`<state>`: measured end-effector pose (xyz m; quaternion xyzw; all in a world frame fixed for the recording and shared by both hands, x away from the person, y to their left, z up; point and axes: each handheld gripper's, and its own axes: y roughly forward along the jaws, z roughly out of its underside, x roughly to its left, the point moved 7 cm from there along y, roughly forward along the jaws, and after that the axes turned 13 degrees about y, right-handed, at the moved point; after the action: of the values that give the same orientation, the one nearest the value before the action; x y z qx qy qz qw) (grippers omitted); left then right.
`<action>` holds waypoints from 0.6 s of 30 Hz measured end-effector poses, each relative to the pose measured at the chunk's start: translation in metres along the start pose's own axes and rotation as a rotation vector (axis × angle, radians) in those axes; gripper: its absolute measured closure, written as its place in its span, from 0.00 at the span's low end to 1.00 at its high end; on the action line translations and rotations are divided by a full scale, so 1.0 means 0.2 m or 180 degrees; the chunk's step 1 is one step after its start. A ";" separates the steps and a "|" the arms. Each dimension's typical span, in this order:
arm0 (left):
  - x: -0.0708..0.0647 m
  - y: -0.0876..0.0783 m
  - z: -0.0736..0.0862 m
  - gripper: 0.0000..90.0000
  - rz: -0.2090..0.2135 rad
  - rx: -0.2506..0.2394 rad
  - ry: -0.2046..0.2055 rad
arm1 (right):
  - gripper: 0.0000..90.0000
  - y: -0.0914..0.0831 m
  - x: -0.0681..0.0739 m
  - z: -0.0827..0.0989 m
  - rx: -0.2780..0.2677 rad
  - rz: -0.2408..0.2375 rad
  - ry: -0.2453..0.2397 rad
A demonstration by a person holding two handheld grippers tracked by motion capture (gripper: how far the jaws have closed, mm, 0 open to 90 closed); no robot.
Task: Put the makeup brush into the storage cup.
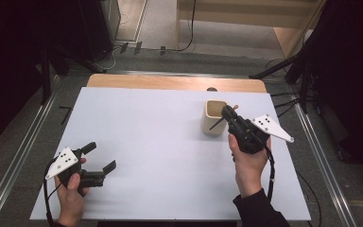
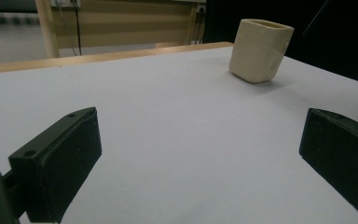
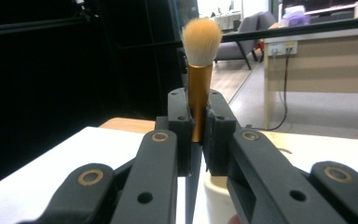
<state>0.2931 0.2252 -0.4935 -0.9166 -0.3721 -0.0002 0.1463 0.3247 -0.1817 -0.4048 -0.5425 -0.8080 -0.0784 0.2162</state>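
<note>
My right gripper (image 3: 196,135) has its two black jaws pinched tight on the gold metal ferrule of a makeup brush (image 3: 199,70) with a fluffy tan-and-white bristle head. In the right gripper view the brush stands upright between my pads: the bristles rise well above the jaw tips, and the dark, tapering handle drops down below them between the linkage arms. From the high view, that same right gripper (image 1: 228,113) hangs right at the near rim of a cream, square-sided ceramic cup (image 1: 215,117), with the brush's thin dark handle slanting down across the cup's front wall and its bristle end poking out past the jaws on the far side. Whether the handle tip touches the cup, I cannot tell.

My left gripper (image 1: 100,156) is spread wide with nothing between its jaws, low over the near left part of the white table sheet (image 1: 160,142), well apart from the cup. In the left gripper view the two black pads (image 2: 60,158) frame bare sheet, and the cup (image 2: 259,50) stands upright far ahead toward the right, near the table's wooden far edge (image 2: 98,57).
</note>
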 end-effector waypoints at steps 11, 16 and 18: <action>-0.03 0.00 0.01 0.00 0.0029 0.0034 0.0023 | 0.94 -0.01 -0.05 -0.09 -0.0131 0.0072 -0.0069; -0.03 0.00 0.01 0.00 0.0049 0.0024 0.0010 | 0.94 -0.02 -0.07 -0.11 -0.0204 0.0055 -0.0090; -0.03 0.00 0.01 0.00 0.0055 0.0020 0.0008 | 0.94 -0.03 -0.07 -0.12 -0.0230 0.0060 -0.0093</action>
<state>0.2884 0.2208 -0.4963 -0.9193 -0.3640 0.0010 0.1496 0.3310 -0.2041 -0.3883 -0.5586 -0.8026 -0.0975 0.1854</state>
